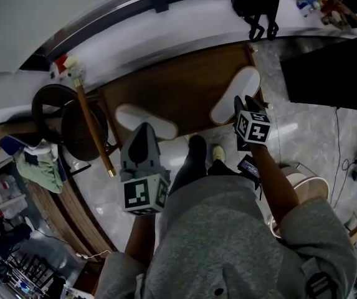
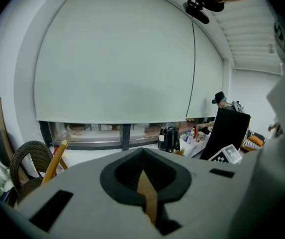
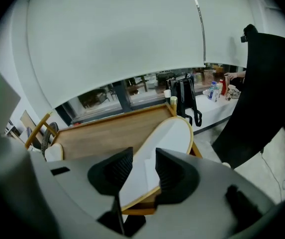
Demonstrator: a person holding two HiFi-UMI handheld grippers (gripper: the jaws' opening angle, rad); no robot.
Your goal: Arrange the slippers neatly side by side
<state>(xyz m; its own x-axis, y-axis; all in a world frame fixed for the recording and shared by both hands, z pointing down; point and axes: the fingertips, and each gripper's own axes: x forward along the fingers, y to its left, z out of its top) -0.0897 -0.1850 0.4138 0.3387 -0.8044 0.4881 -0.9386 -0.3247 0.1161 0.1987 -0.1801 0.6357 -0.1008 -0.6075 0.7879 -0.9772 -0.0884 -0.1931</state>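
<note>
Seen from above, a person in grey clothing (image 1: 228,229) stands at the edge of a low brown wooden platform (image 1: 178,80) and holds a grey two-jaw tool in each hand.

Two flat white slippers with pale tan edging lie on the platform, well apart and angled differently rather than side by side. The left slipper (image 1: 146,121) lies near the platform's front edge, just beyond the tip of the left gripper (image 2: 143,153). The right slipper (image 1: 237,91) lies at the platform's right corner, slanting up and to the right.

The right gripper (image 3: 143,158) points steeply down at the near end of that right slipper. Its dark ribbed jaws stand clearly apart, and the slipper's white insole shows in the gap between them. The pads are not pressing on it, so the slipper is not gripped.

The left gripper's jaws are drawn together at their tips, with only a thin tan sliver showing between them, and they have hold of nothing.

To the left of the platform stands a dark round wicker chair (image 1: 53,114) with a long wooden stick (image 1: 92,129) leaning across it. A black backpack (image 1: 256,2) sits on the white ledge beyond the platform. Grey marbled floor (image 1: 303,136) lies to the right.
</note>
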